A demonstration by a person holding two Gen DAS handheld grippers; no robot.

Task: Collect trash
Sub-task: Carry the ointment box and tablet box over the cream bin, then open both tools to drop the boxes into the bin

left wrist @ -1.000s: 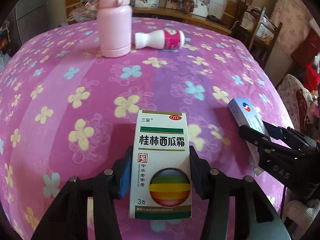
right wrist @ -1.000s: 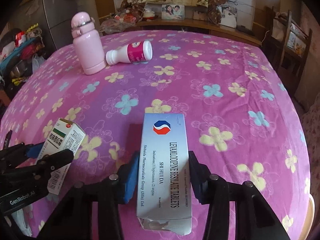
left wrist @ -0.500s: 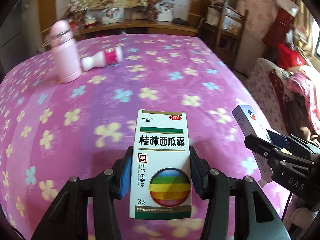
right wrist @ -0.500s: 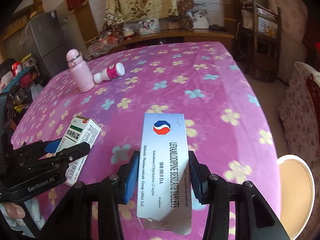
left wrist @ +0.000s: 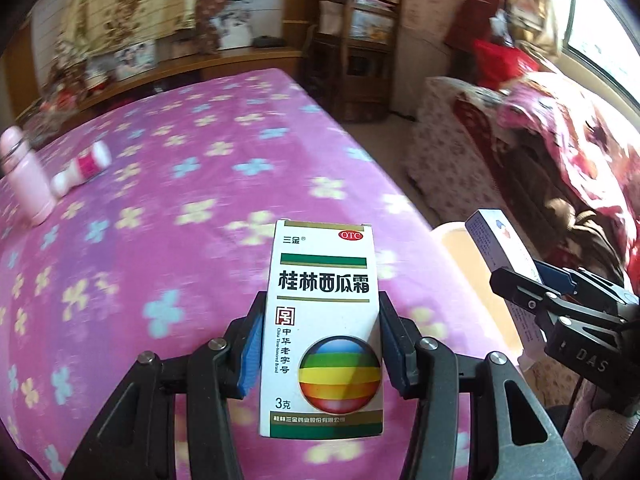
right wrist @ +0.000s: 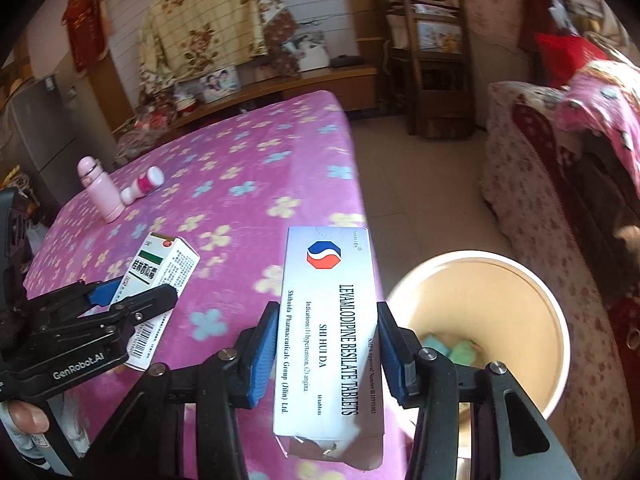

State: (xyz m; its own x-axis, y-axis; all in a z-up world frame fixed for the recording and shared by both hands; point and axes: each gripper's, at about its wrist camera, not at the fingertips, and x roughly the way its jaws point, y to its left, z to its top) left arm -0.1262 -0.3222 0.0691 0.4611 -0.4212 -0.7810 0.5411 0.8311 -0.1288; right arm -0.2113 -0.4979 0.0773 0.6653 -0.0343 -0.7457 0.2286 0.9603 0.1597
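Left gripper (left wrist: 322,354) clamped on white medicine box (left wrist: 320,328), held upright above pink floral tablecloth (left wrist: 168,216). Right gripper (right wrist: 326,354) clamped on blue-white tablet box (right wrist: 330,332), bottom flap torn. Cream bin (right wrist: 532,280) at 3 o'clock of tablet box, beside table edge. Pink flask (right wrist: 100,192), fallen bottle (right wrist: 144,189) at 10 o'clock, far side.

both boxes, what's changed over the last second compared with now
Both hand-held grippers swung right, away from the table middle: the right hand-held gripper now holds its tablet box beside the open bin, which was out of view a second ago. The left hand-held gripper followed with the ointment box. Both grips unchanged; pink flask and small bottle stayed put.
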